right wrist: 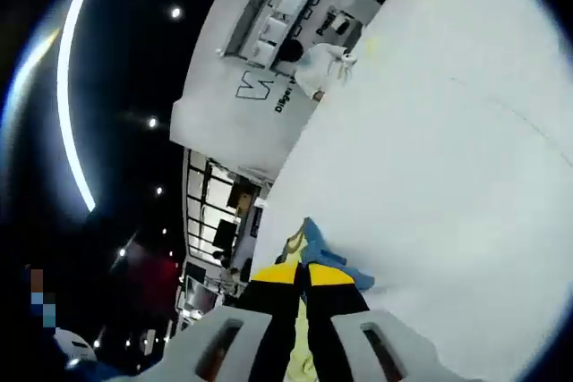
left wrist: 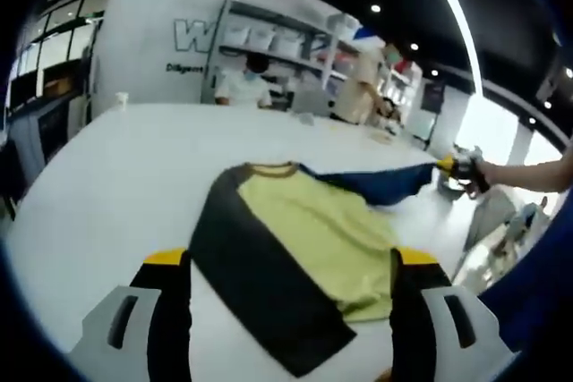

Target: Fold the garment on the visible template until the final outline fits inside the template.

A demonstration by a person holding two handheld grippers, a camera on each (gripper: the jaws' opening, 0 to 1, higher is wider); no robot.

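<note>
The garment (left wrist: pixel 313 234) lies flat on the white table (left wrist: pixel 134 176): yellow body, yellow-brown collar, black sleeve (left wrist: pixel 255 284) nearest me. My left gripper (left wrist: pixel 291 257) hovers over its near edge, jaws wide open and holding nothing. The navy sleeve (left wrist: pixel 380 181) is stretched out to the right, where my right gripper (left wrist: pixel 458 167) pinches its end. In the right gripper view, that gripper (right wrist: pixel 304 273) is shut on the navy sleeve (right wrist: pixel 329 258), with yellow fabric between and below its jaws.
A seated person (left wrist: pixel 242 85) and a standing person (left wrist: pixel 358 87) are at the table's far edge, in front of a shelf unit (left wrist: pixel 277 42). A small white cup (left wrist: pixel 121 100) stands at the far left. Bare tabletop (right wrist: pixel 448 176) spreads beyond the sleeve.
</note>
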